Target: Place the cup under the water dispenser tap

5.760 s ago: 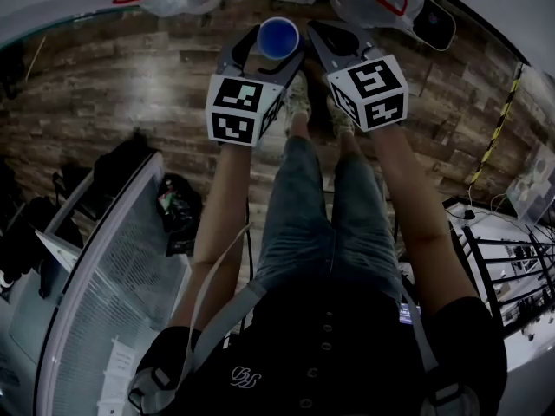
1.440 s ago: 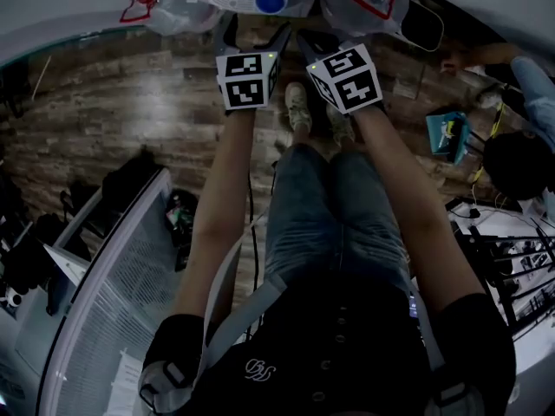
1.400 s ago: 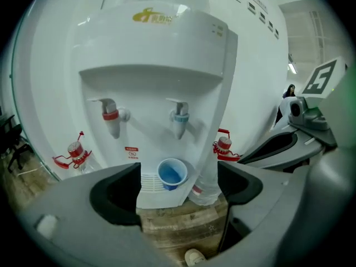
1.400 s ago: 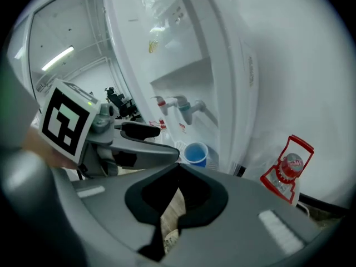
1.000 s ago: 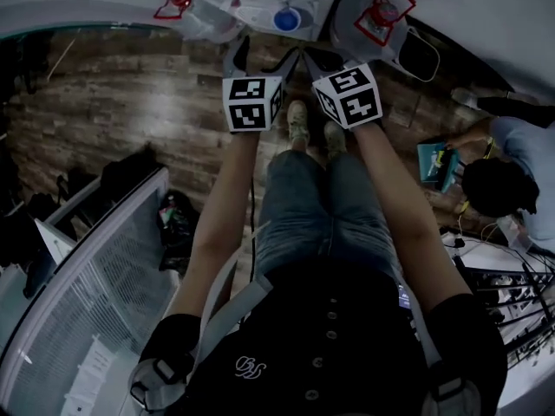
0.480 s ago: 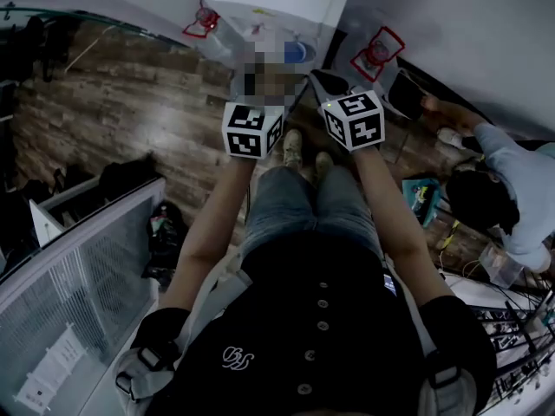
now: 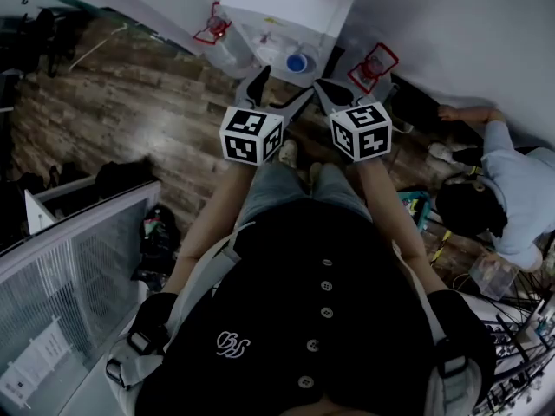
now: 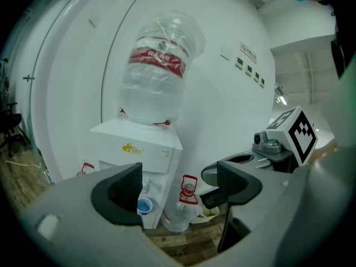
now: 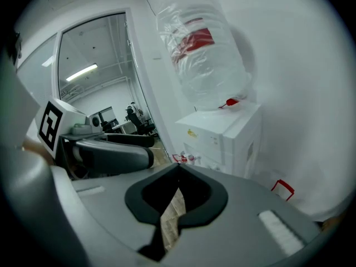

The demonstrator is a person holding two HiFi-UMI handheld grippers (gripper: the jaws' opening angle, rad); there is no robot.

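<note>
Cup [image 8: 144, 206], blue, contents too small to tell, shows beyond the left gripper's [image 8: 178, 188] empty, wide-apart jaws; the right gripper's [image 9: 179, 168] jaws are closed together on nothing. It stands in the water dispenser's [image 8: 139, 143] recess, below the inverted water bottle [image 8: 156, 65].

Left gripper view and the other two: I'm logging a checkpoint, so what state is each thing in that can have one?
Small blue cup: upright, not held, standing in the dispenser's recess below the taps.
Left hand-held gripper: jaws apart, empty.
Right hand-held gripper: jaws together, empty.
Large clear water bottle: inverted on top of the white water dispenser.
Spare clear bottle with red handle: standing on the floor beside the dispenser.
</note>
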